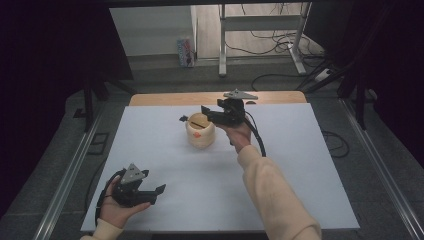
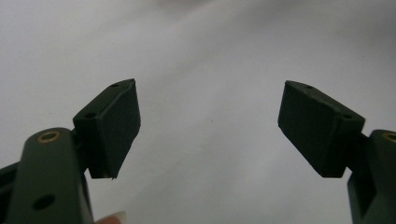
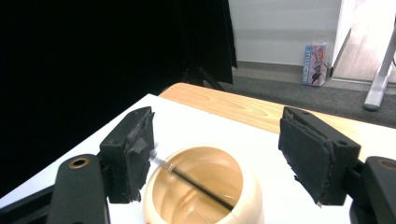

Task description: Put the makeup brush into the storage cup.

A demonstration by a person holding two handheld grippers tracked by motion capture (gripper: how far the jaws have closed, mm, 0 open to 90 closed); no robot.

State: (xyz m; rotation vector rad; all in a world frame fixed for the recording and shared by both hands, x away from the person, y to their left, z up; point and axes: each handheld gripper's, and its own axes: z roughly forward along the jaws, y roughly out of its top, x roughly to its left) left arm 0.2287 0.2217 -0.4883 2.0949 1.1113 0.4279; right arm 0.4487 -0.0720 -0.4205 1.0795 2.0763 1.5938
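Pot (image 3: 205,196) btm cut off; thin rod (image 3: 196,183) inside blurred, unclear.

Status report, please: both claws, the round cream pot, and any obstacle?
Left claw open, low over the white table. Right claw open above cream pot, thin dark stick inside pot. No obstacle near.

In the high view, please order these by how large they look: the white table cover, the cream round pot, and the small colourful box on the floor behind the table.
1. White table cover
2. Cream round pot
3. Colourful box, though it stands farther from the camera, so its real size is unsure.
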